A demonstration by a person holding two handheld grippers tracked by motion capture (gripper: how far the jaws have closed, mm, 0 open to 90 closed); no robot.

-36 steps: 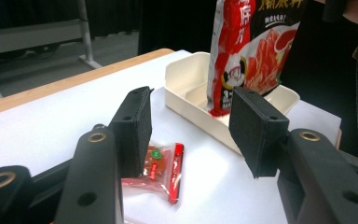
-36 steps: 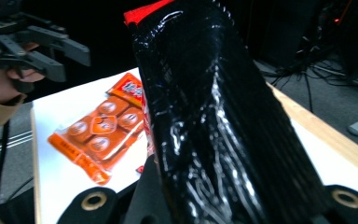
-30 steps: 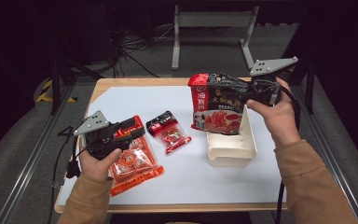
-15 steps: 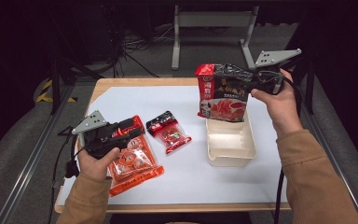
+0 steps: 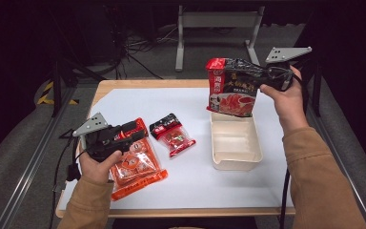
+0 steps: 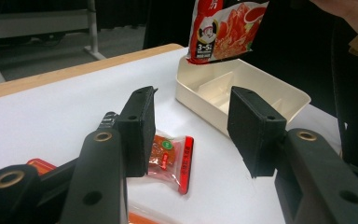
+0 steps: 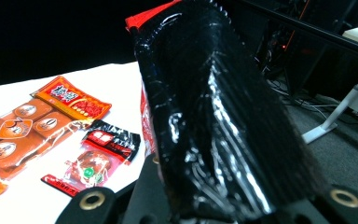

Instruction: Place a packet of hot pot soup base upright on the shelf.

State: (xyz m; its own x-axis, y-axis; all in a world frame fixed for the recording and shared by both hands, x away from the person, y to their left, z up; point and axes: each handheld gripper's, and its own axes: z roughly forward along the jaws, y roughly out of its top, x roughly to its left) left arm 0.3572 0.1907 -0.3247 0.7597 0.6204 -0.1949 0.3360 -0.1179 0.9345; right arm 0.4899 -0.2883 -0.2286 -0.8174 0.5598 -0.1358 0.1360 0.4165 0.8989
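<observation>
High view: right claw point(image 5: 263, 78) at far right, clamped on the edge of a black-and-red pouch point(image 5: 231, 87), held up in the air above the far end of a cream tray point(image 5: 235, 142) on the white surface point(image 5: 200, 181). Left claw point(image 5: 132, 134) low at near left, jaws parted, gripping nothing, resting over an orange packet point(image 5: 134, 167). Between packet and tray, a small red-and-black sachet point(image 5: 173, 134), apart from both.

Left gripper view: two black jaws apart with nothing pinched; small sachet point(image 6: 170, 156) flat on the surface just beyond them; cream tray point(image 6: 242, 95) farther off, pouch point(image 6: 226, 30) hanging over its far end.

Right gripper view: pouch point(image 7: 214, 112) clamped between the jaws, close against the lens; orange packet point(image 7: 32, 123) and sachet point(image 7: 95, 161) lying at left.
</observation>
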